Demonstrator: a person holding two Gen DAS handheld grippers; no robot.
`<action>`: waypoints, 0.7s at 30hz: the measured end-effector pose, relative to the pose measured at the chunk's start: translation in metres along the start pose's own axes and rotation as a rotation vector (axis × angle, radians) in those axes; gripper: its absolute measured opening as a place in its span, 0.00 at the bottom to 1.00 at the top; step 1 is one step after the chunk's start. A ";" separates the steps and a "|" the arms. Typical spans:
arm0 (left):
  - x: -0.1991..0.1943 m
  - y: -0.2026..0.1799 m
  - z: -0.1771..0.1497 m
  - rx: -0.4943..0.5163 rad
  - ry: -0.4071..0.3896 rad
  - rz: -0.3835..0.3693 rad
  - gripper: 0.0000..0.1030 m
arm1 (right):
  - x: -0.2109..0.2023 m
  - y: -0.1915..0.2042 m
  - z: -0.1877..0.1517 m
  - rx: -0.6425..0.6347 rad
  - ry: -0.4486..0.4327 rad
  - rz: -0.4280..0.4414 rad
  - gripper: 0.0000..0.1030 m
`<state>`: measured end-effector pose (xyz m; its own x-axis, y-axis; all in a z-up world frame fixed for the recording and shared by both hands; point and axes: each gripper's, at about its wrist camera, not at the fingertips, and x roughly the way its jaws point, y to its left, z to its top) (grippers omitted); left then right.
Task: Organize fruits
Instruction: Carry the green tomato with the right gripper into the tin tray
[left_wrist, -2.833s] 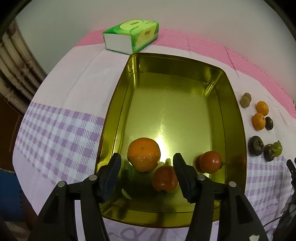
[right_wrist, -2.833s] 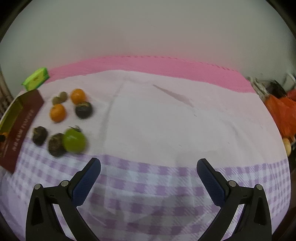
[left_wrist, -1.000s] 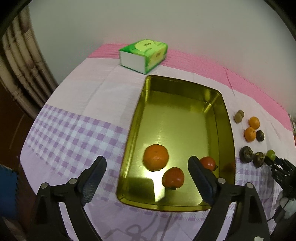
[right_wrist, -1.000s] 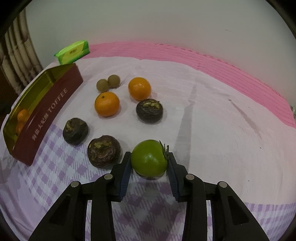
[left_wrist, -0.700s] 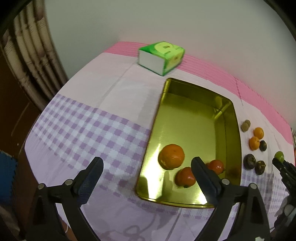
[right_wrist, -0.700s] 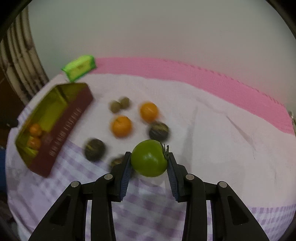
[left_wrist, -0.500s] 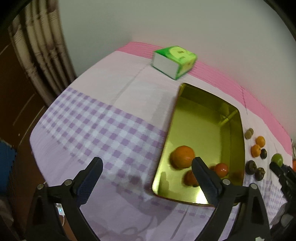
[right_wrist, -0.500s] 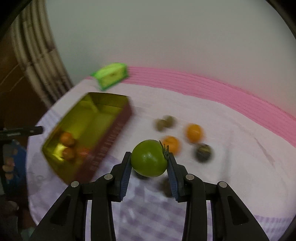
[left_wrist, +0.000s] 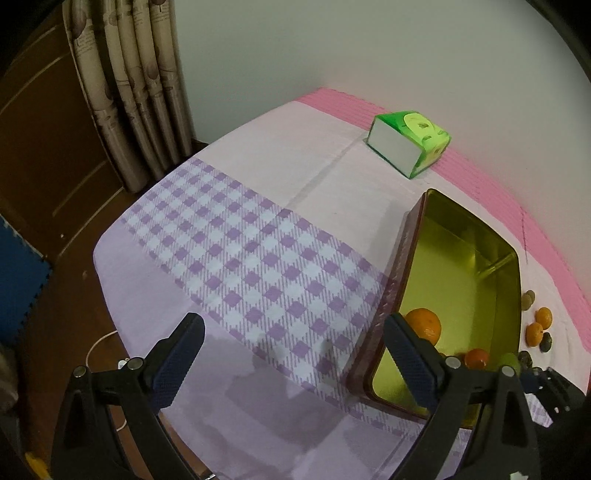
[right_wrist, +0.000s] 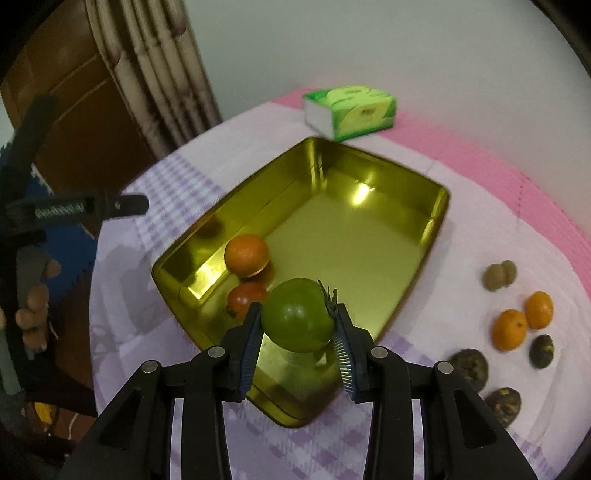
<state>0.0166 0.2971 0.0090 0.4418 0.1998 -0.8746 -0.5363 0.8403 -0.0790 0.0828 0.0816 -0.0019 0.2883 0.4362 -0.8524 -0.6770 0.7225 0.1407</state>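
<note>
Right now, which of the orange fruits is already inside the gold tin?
The larger orange lying against the gold tin's left wall, beside a red tomato. The other two oranges sit outside on the tablecloth, to the tin's right.

Room in a home, set up around a cloth-covered tabletop.

Tabletop (left_wrist: 258, 229) dressed in a white, pink and purple-checked cloth, pushed against a plain pale wall (left_wrist: 332, 44). Patterned beige curtain (left_wrist: 136, 85) hanging in folds beside brown wooden panelling (left_wrist: 48, 155), blue foam floor mat (left_wrist: 18, 280) below. Green tissue pack (left_wrist: 412, 142), gold toffee tin (right_wrist: 362, 236) and loose fruit (right_wrist: 509, 328) all of a household sort.
</note>
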 end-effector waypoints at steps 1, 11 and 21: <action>0.000 0.000 0.000 0.000 -0.003 0.001 0.93 | 0.003 0.001 -0.002 -0.006 0.009 -0.001 0.37; 0.001 -0.003 -0.001 0.010 0.006 0.003 0.93 | 0.016 0.006 -0.005 -0.031 0.046 -0.003 0.37; 0.003 -0.006 -0.002 0.018 0.010 0.003 0.93 | 0.018 0.011 -0.008 -0.034 0.042 0.003 0.38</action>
<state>0.0194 0.2917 0.0059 0.4330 0.1979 -0.8794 -0.5246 0.8487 -0.0674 0.0754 0.0930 -0.0202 0.2584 0.4146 -0.8725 -0.7006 0.7023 0.1262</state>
